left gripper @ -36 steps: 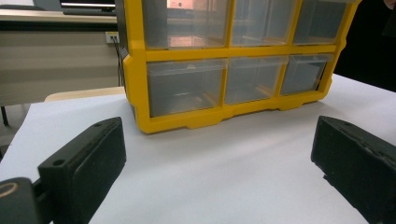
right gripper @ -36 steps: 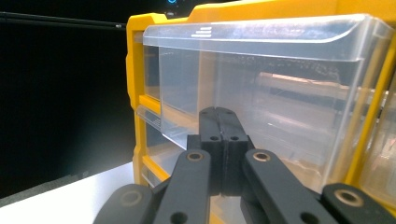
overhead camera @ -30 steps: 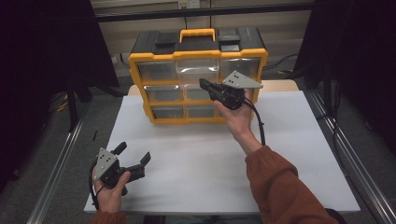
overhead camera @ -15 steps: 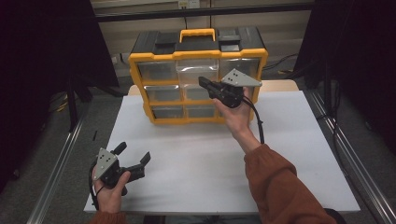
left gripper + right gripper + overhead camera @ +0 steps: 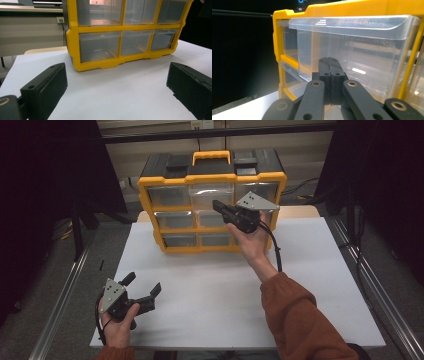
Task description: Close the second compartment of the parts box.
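High view puts the left tool [image 5: 142,292] nearest, resting low on the white desk [image 5: 210,295] with its jaws spread wide and nothing between them, parked clear of the work. Beyond it the right tool [image 5: 217,206], jaws pressed together and holding nothing, noses at the clear top-middle drawer [image 5: 212,195] of the yellow organizer [image 5: 150,210], which sits proud of its neighbours, probably to push it home.

White worktop with one organiser

The worktop [image 5: 320,285] carries a yellow-framed drawer organiser [image 5: 212,202] with clear drawers and a black top, standing upright at the far edge; the white surface in front of the organiser is bare.
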### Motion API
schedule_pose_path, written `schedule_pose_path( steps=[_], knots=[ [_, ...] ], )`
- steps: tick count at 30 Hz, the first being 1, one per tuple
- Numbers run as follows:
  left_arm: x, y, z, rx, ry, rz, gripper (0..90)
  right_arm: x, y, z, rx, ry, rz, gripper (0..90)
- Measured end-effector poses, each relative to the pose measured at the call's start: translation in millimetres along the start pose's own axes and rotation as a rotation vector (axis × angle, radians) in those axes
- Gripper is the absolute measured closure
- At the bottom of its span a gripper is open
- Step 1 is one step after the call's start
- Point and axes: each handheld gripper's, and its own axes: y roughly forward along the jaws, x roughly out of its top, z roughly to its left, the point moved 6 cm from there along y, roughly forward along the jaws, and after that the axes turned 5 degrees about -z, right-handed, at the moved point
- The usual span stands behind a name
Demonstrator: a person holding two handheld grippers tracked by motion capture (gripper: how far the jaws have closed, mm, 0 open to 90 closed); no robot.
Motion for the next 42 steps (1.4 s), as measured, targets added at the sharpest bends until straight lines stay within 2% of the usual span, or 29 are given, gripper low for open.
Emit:
schedule_pose_path(
  steps=[2,17,29,33,42],
  knots=[
    [-0.1,0.2,-0.2,-0.009,-0.002,-0.002,3.2,0.3,0.5,-0.4,-0.002,-0.001,0.002,90.0],
    [-0.1,-0.2,0.1,-0.001,0.002,0.001,3.2,0.3,4.0,-3.9,-0.014,-0.025,0.011,90.0],
    [-0.2,0.2,-0.5,-0.007,-0.004,-0.002,3.3,0.8,6.9,-4.8,-0.021,-0.013,0.009,90.0],
    [0.2,0.2,-0.1,0.007,-0.012,-0.008,3.2,-0.2,8.7,-6.0,-0.023,-0.011,0.007,90.0],
    [0.1,-0.6,0.5,0.006,-0.003,-0.002,3.2,-0.9,10.9,-8.4,-0.032,-0.003,0.007,90.0]
  ],
)
